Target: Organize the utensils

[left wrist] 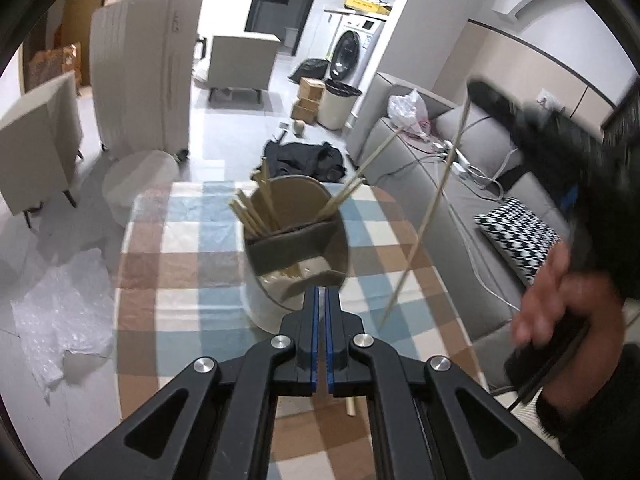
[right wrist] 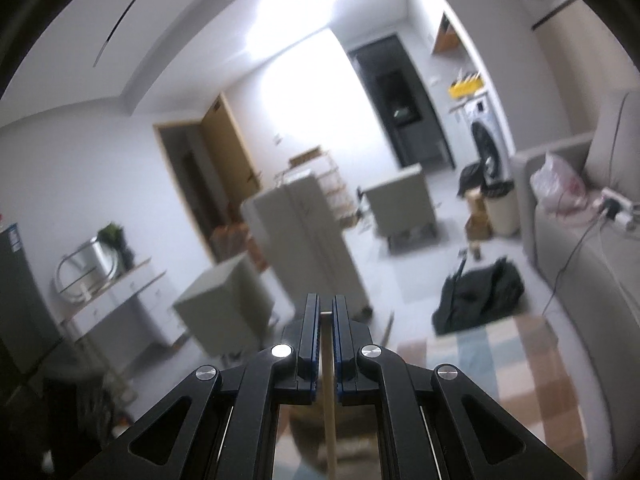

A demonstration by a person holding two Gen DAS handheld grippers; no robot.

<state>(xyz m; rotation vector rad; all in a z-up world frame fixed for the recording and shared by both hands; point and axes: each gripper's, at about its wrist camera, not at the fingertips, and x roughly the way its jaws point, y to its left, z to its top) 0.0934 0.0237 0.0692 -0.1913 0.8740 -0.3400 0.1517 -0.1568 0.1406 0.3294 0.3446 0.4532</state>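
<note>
Left wrist view: checked cloth (left wrist: 180,248) in blue, brown and cream over table; on it, round holder (left wrist: 296,236) with dark divider, bundle of square-cut wooden chopsticks (left wrist: 256,208) leaning in rear compartment. Left gripper (left wrist: 322,300), black with blue pads, closed on nothing, just short of holder rim. Right hand (left wrist: 560,304), blurred, raised beside holder. Right wrist view: right gripper (right wrist: 327,308) clamped narrow on single pale chopstick (right wrist: 329,392), slim and straight, above table edge.
</note>
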